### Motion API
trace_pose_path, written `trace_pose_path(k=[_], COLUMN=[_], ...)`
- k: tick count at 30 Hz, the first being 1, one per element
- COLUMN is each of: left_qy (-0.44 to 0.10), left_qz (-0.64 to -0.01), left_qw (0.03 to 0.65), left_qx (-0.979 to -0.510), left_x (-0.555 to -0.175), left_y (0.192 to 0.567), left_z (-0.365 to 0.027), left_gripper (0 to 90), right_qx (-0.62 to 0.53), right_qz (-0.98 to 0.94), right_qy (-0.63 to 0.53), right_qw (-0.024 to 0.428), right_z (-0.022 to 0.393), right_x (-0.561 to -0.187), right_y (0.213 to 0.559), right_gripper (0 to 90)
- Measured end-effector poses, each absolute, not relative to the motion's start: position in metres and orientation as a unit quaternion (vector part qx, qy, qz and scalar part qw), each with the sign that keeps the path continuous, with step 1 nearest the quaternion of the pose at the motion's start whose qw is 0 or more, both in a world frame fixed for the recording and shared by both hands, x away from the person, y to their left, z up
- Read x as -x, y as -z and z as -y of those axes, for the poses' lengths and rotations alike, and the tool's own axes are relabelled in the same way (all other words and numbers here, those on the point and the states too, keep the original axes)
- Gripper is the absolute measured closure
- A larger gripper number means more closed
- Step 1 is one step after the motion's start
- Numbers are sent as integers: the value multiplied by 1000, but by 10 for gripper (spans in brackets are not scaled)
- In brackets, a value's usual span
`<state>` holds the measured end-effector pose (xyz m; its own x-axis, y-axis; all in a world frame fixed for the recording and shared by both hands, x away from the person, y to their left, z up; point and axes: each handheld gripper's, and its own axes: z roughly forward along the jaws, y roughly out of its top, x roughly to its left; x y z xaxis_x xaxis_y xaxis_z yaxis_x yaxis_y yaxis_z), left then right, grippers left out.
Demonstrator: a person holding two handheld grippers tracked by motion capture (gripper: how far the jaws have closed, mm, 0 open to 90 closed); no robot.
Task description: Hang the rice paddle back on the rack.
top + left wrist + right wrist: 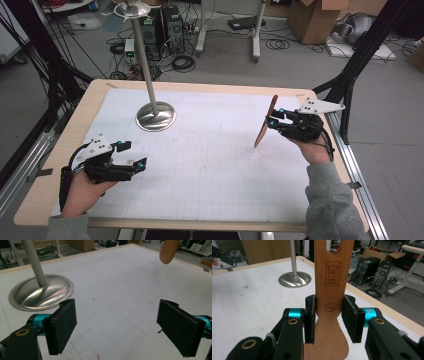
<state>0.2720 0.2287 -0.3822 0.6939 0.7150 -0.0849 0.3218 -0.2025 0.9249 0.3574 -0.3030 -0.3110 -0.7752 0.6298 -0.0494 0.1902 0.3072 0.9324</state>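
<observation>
High view: right gripper holds a wooden spatula on edge, raised over the right side of the desk, lower end near or on the white grid mat; contact cannot be told. Left gripper low at the near left, jaws spread, nothing between them. Steel stand, round base and upright pole, at the mat's far left, well apart from both.

Left gripper view: jaws wide, bare mat between. Stand base ahead to the left; the spatula's rounded tip at top right.

Right gripper view: pads clamp the spatula's neck, slotted handle end pointing away, blade toward the camera.

Judgement: carry step in hand, spatula secured. The handle slot suggests hanging on the stand; the next move would need a lift and the slot lined up with whatever hook the pole carries.
</observation>
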Motion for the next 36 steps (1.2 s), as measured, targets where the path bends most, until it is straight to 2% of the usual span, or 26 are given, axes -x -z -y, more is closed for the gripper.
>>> trace_pose_path(k=[36], left_qy=[-184], left_qz=[-355], left_qw=[532], left_qx=[-747], left_x=[-264], left_y=[388], left_z=[-241], left_gripper=[158], right_qx=[-238], right_qz=[-794], right_qy=[-524], right_qw=[195], right_z=[246], right_x=[-378], right_y=[254], right_gripper=[649])
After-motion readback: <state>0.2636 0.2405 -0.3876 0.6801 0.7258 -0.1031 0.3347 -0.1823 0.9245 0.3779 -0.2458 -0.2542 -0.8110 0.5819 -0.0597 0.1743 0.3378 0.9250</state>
